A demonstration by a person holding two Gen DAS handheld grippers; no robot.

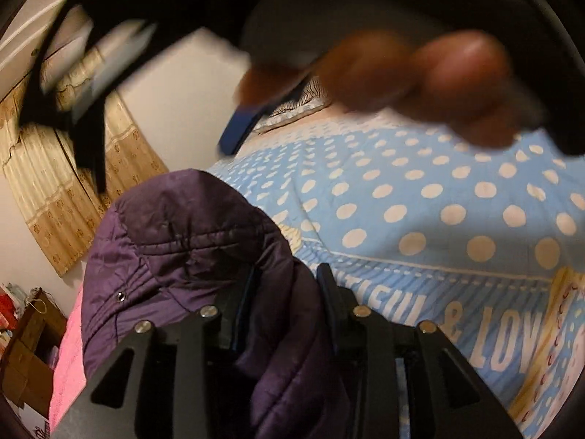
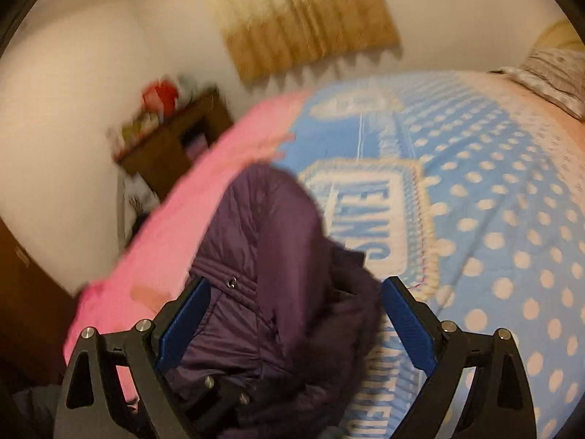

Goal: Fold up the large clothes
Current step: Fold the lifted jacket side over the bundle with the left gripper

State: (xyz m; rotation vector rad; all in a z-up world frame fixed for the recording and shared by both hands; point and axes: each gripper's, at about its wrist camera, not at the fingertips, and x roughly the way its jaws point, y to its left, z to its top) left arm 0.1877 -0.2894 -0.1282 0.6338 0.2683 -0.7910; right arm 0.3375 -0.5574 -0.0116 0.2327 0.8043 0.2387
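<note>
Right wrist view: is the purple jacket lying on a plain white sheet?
No. The purple jacket lies on a blue polka-dot bedspread with a pink edge.

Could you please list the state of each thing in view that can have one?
purple jacket: bunched up on the bed, a fold between the left fingers.
left gripper: partly open around that fold.
right gripper: open, holding nothing.
polka-dot bedsheet: spread flat.
curtain: drawn shut.

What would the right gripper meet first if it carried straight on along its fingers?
Probably the purple jacket, bunched directly ahead between the right gripper's open fingers; depth is unclear.
</note>
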